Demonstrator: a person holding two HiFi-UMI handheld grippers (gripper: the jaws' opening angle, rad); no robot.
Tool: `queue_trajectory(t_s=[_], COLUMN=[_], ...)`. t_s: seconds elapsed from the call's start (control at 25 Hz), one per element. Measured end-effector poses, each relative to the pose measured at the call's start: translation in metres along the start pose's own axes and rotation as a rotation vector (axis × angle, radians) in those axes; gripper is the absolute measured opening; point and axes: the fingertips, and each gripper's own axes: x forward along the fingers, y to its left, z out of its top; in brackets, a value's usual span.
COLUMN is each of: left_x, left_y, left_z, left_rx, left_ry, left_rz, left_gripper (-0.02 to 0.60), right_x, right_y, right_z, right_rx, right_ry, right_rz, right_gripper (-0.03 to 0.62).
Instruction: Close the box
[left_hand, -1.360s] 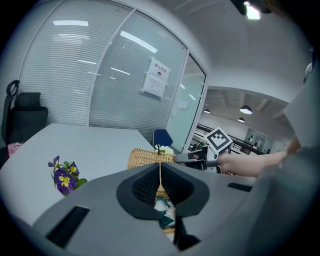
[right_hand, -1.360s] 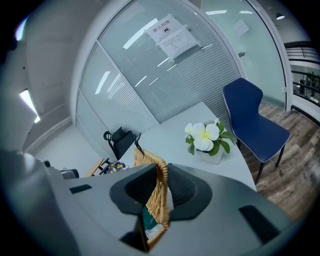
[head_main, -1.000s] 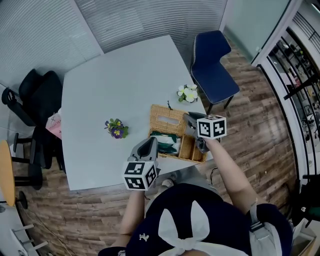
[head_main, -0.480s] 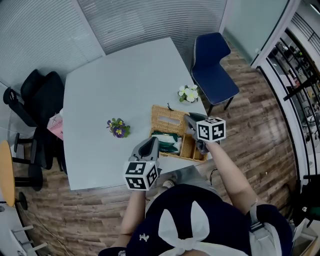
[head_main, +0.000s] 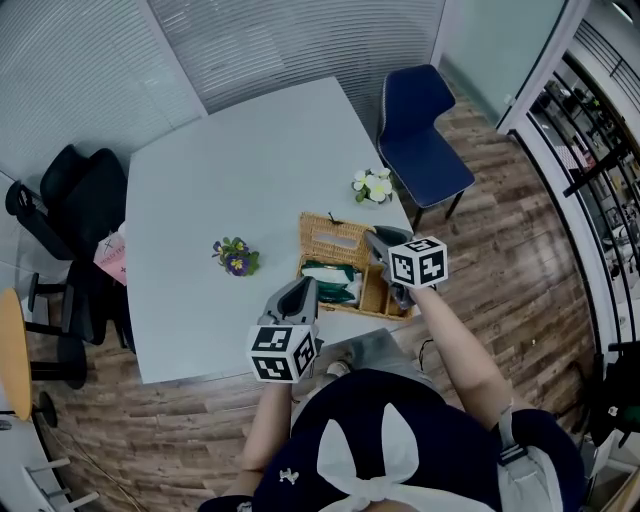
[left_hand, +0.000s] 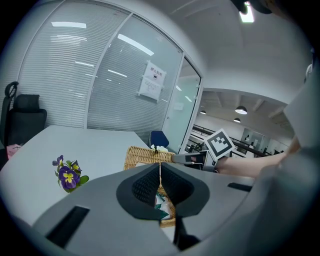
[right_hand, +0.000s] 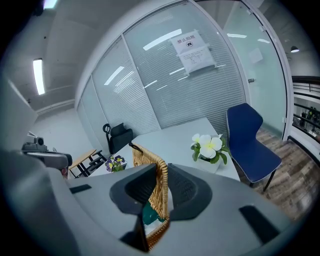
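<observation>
A wicker box stands at the near right of the grey table, with green-and-white packets inside. Its wicker lid is raised at the far side, a black loop at its top. My right gripper is shut on the lid's right edge. In the right gripper view the lid stands edge-on between the pads of the right gripper. My left gripper is shut on the box's near wall, which shows as a thin wicker strip in the left gripper.
Purple flowers lie left of the box and a pot of white flowers stands beyond it. A blue chair is at the table's far right, a black chair at its left. The table edge is just under the box.
The right gripper has rolled a little with the lid still between its jaws, so its view now sits more level. The left gripper has kept its place.
</observation>
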Motion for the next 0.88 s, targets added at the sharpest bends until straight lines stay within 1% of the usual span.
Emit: queue_trajectory(t_s=[0.56, 0.88], left_x=[-0.007, -0.01], left_y=[-0.003, -0.005], left_z=[-0.004, -0.008], left_rx=[0.003, 0.001], left_ry=[-0.001, -0.002], left_rz=[-0.005, -0.007], left_gripper=[0.026, 0.026], right_x=[-0.005, -0.008], right_y=[0.007, 0.013], right_z=[-0.002, -0.005], right_rx=[-0.046, -0.073], right_ry=[-0.013, -0.016], right_rz=[-0.018, -0.014], right_gripper=[0.074, 0.075])
